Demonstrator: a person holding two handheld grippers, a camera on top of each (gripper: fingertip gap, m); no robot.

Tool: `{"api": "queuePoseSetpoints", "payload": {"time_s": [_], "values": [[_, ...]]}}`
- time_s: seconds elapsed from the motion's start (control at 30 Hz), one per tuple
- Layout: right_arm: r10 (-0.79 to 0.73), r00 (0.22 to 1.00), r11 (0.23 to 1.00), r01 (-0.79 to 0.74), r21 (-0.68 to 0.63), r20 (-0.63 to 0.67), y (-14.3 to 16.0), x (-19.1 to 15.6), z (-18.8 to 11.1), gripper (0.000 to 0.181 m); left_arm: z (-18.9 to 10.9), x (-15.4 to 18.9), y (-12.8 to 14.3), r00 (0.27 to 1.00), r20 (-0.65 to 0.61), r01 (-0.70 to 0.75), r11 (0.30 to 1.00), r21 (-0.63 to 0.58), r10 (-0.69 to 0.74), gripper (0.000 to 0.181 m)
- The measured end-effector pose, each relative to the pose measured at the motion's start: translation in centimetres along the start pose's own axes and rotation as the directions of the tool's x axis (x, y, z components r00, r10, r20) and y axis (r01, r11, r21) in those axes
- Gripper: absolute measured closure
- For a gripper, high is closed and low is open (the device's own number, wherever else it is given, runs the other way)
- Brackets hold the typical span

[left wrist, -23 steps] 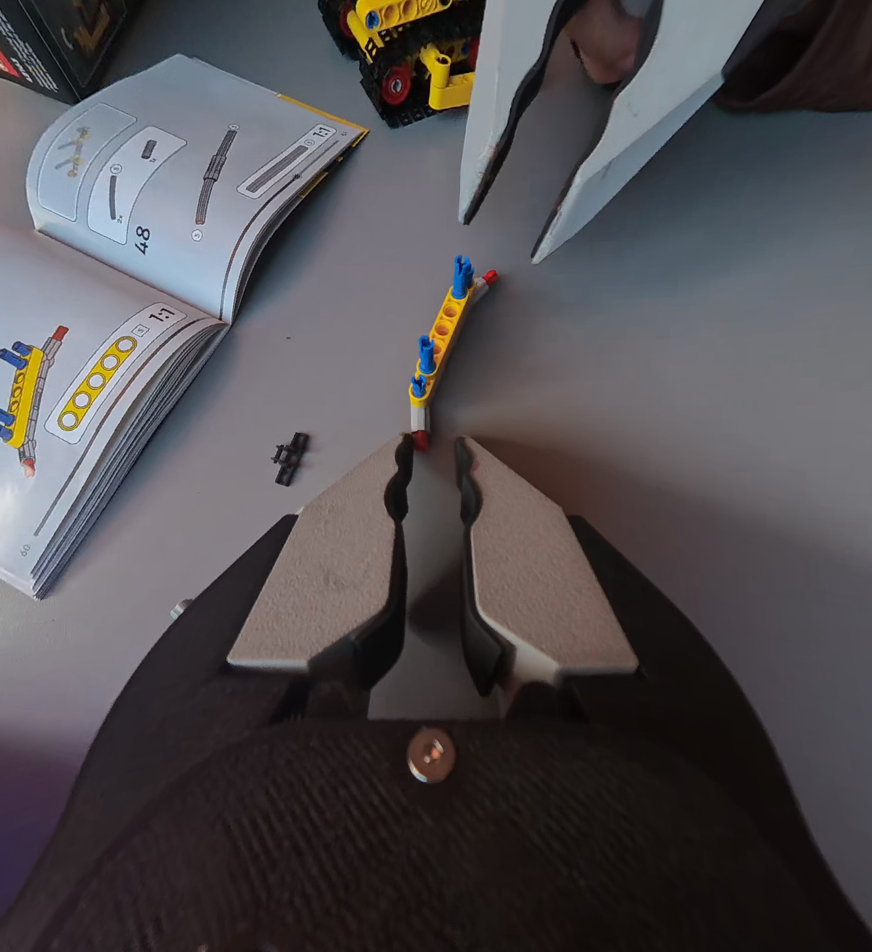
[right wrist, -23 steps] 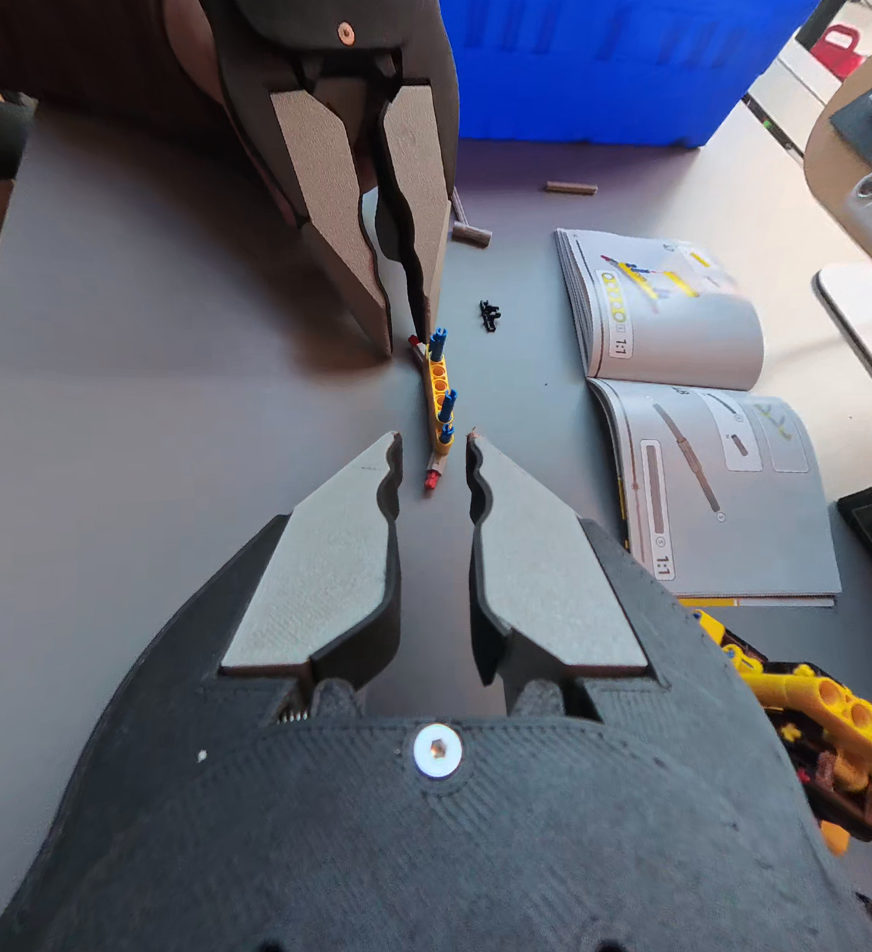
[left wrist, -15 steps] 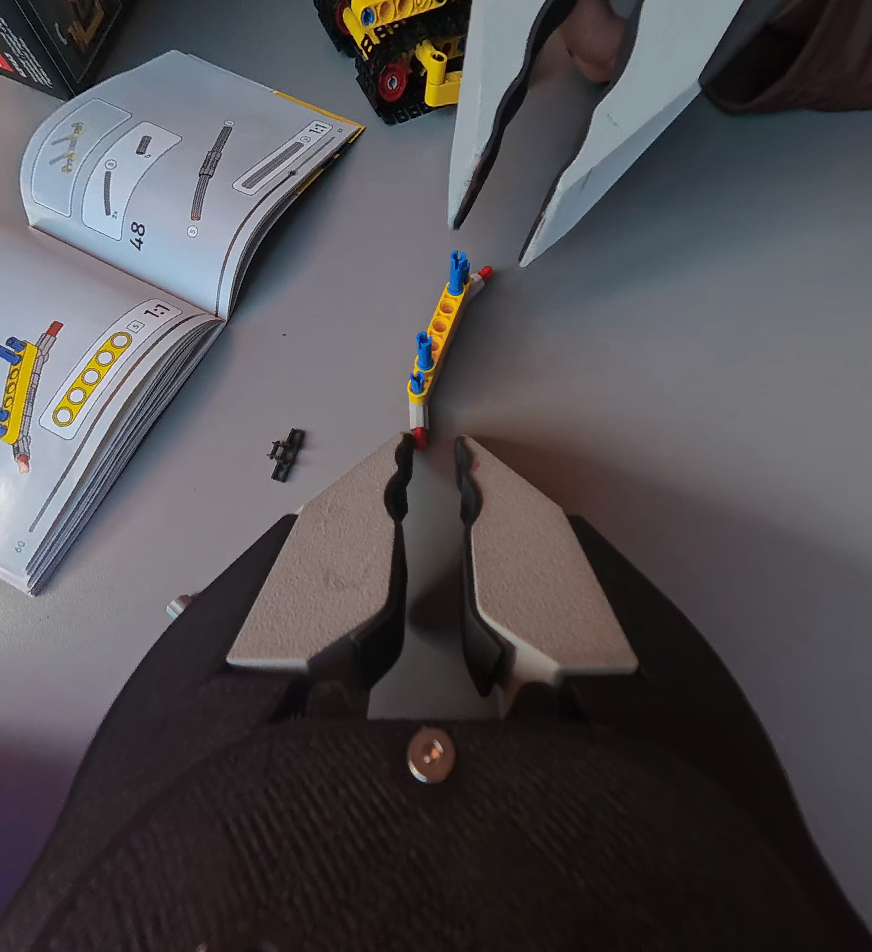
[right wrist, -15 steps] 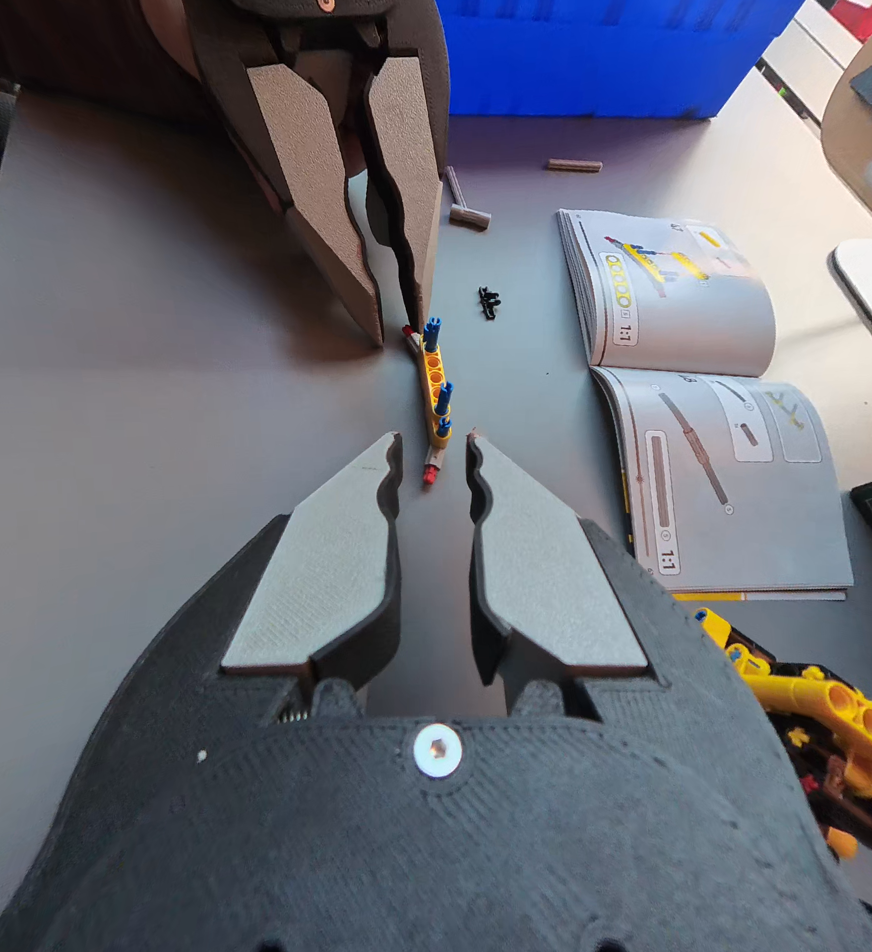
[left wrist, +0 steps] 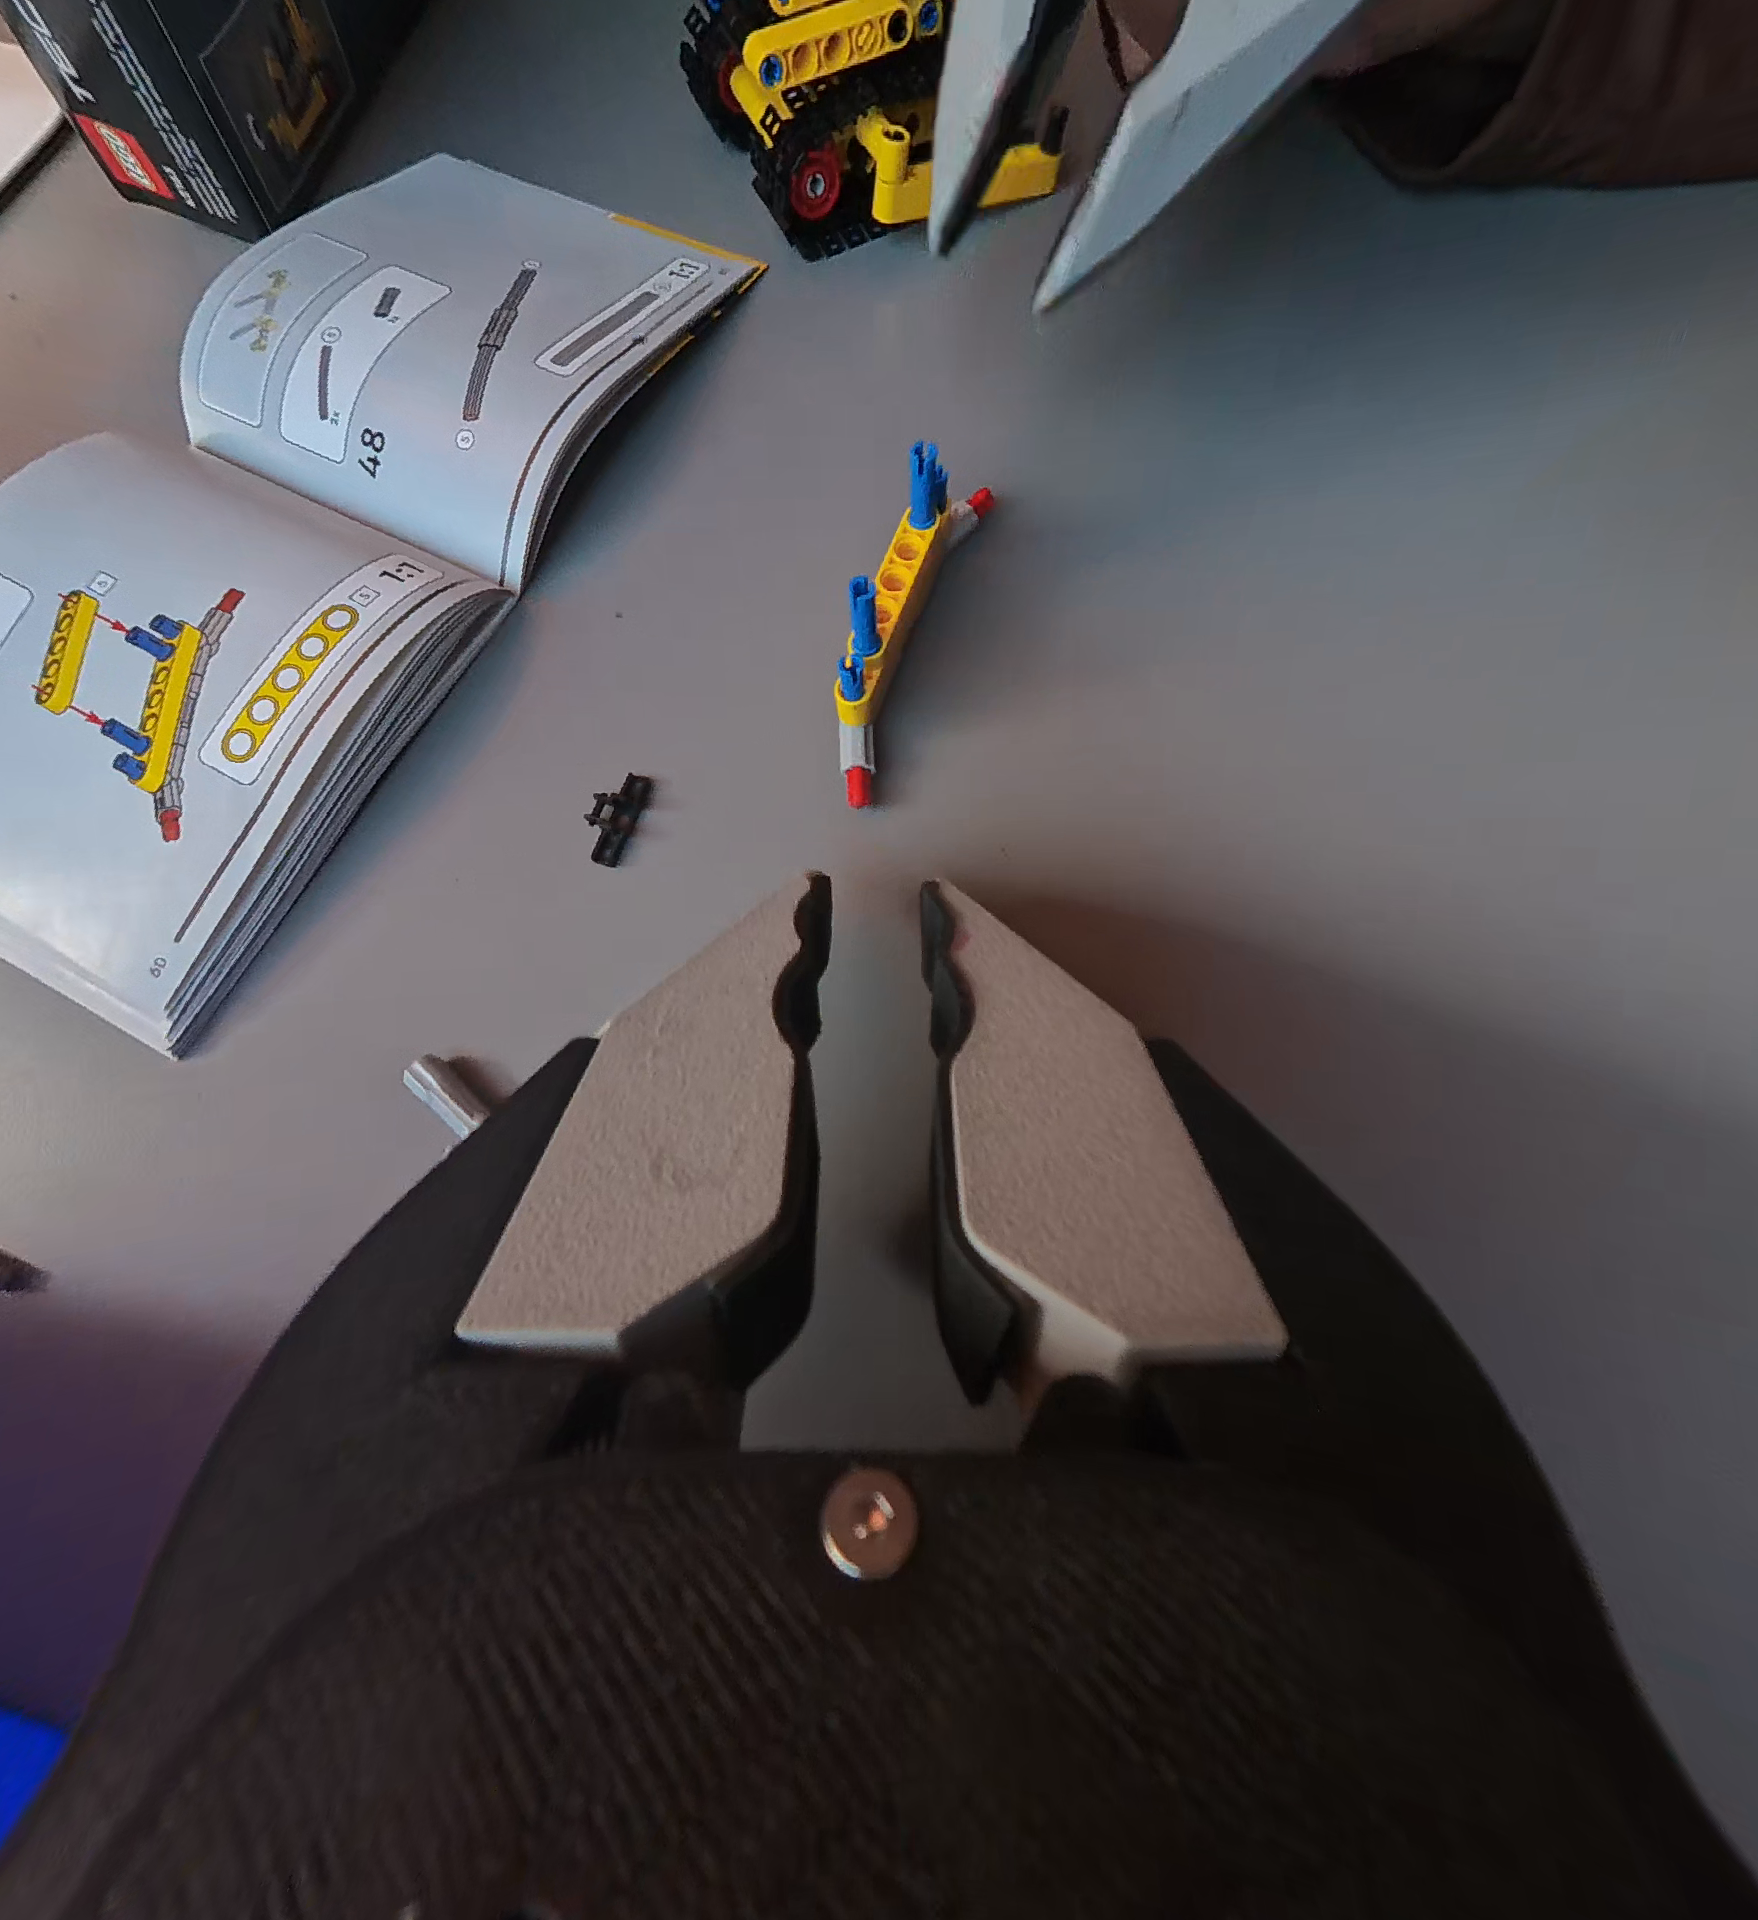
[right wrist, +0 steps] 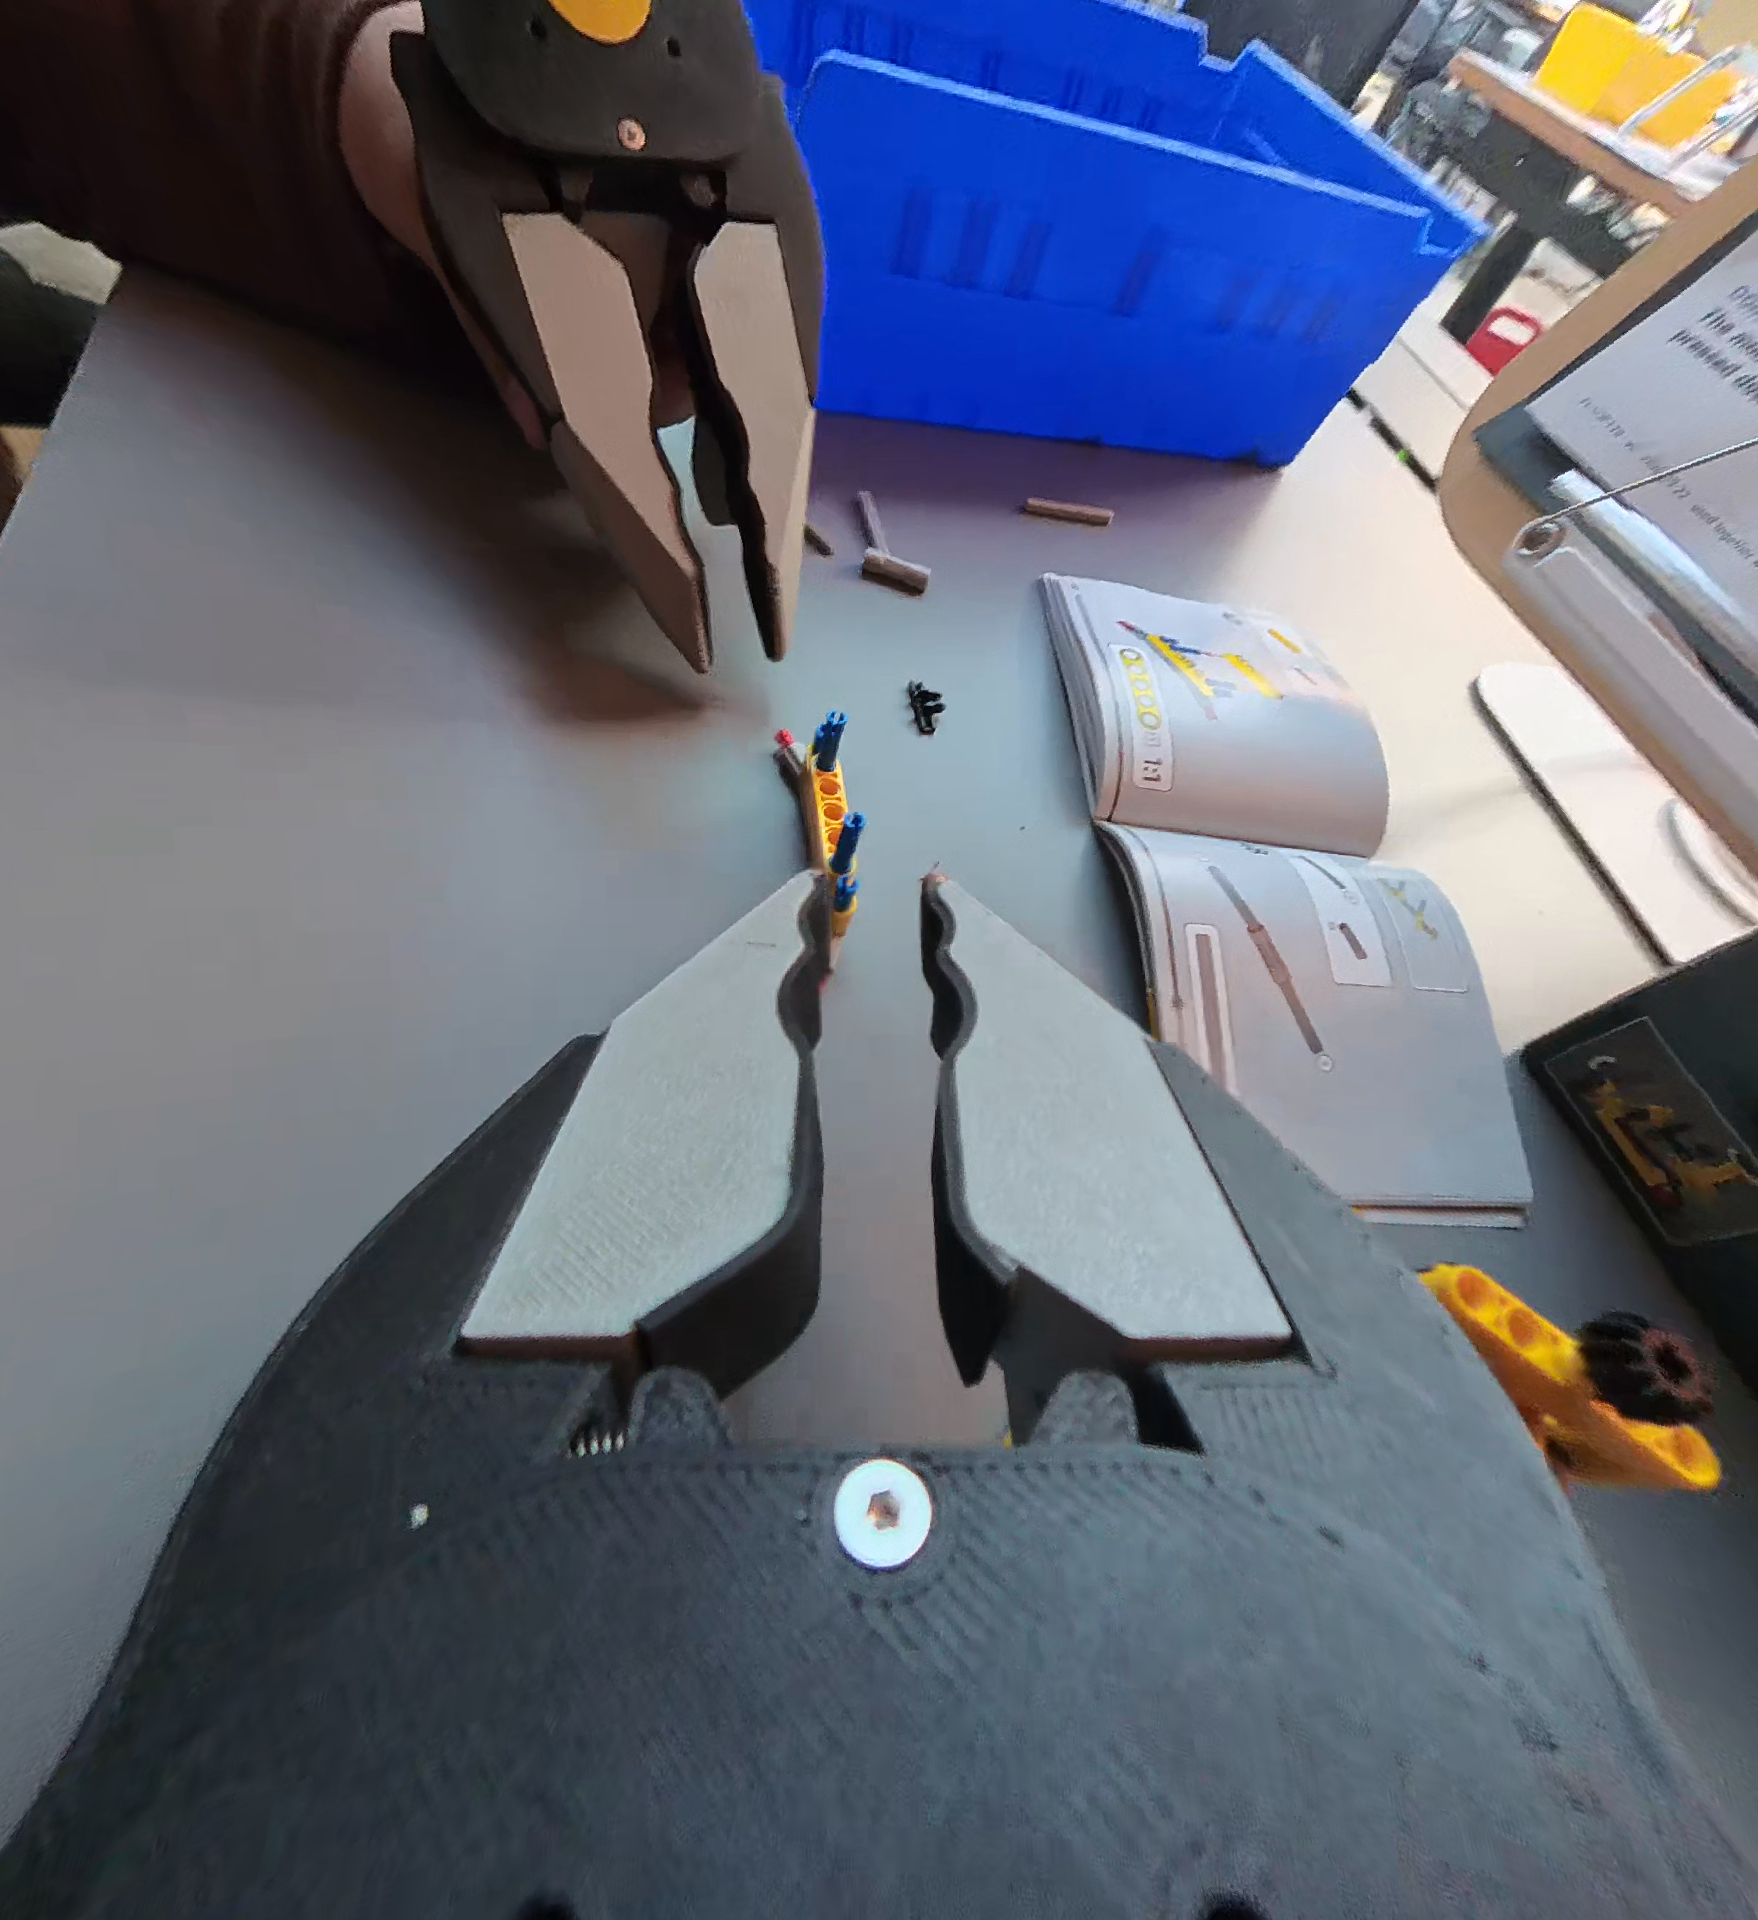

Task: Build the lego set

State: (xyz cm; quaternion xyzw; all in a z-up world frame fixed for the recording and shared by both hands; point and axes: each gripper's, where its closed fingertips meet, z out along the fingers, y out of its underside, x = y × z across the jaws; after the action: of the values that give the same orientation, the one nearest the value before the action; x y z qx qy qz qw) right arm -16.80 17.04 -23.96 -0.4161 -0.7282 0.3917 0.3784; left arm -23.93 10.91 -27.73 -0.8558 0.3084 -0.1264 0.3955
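The yellow beam (left wrist: 890,613) with its 3 blue pins (left wrist: 861,615) is lying flat on the grey bench (left wrist: 1374,727), long axis pointing pretty much straight between the 2 grippers. Seen from the left gripper (left wrist: 873,885), it sits just ahead of the tips and a touch to the left, red-tipped end nearest; a clear strip of bench is left in between. In the right wrist view, the near end is tucked right beside the inner edge of the right gripper (right wrist: 873,883)'s left finger, so the right one is judged the nearer.

Both sets of jaws are apart and nothing is held.

Compared with 0.5 s ago, both grippers are found pulled back and lifted off the beam: the left tips were nearly touching its red end, and the right gripper was hanging close over the far end. The beam itself looks unmoved. The open booklet (left wrist: 262,582) and small black piece (left wrist: 620,818) are left alone.
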Motion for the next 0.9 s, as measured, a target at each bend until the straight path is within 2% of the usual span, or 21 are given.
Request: {"api": "queuePoseSetpoints", "payload": {"time_s": [0.03,0.13,0.2,0.33,0.5,0.67,0.9], "values": [[-0.005,0.999,1.0,0.006,0.023,-0.033,-0.4,0.6,-0.3,0.169,-0.2,0.1,0.1,1.0,-0.007,0.005,1.0,0.003,-0.005,0.168],[-0.01,0.971,0.987,0.049,0.156,-0.239,-2.6,3.6,-2.8,0.167,-0.7,0.0,0.5,1.0,-0.015,0.017,1.0,0.012,-0.017,0.167],[0.044,0.936,0.964,0.052,0.261,-0.35,-3.8,5.5,-5.3,0.17,-1.0,0.1,0.7,0.999,-0.025,0.024,1.0,0.012,-0.024,0.167],[0.162,0.845,0.934,0.036,0.356,-0.509,-3.6,9.1,-9.9,0.172,-1.4,0.2,0.5,0.998,-0.046,0.053,0.998,0.026,-0.052,0.166],[0.217,0.772,0.936,0.009,0.351,-0.598,-1.6,11.6,-12.6,0.173,-1.1,0.3,0.8,1.0,-0.022,0.01,1.0,0.007,-0.009,0.166],[0.246,0.708,0.941,-0.009,0.339,-0.663,-0.2,13.0,-14.6,0.173,-0.9,0.2,0.9,0.999,-0.026,0.039,0.999,-0.002,-0.039,0.165],[0.341,0.641,0.923,-0.091,0.373,-0.687,1.9,14.8,-16.4,0.169,-0.8,0.2,0.8,1.0,-0.006,0.022,1.0,0.004,-0.022,0.165]]}}
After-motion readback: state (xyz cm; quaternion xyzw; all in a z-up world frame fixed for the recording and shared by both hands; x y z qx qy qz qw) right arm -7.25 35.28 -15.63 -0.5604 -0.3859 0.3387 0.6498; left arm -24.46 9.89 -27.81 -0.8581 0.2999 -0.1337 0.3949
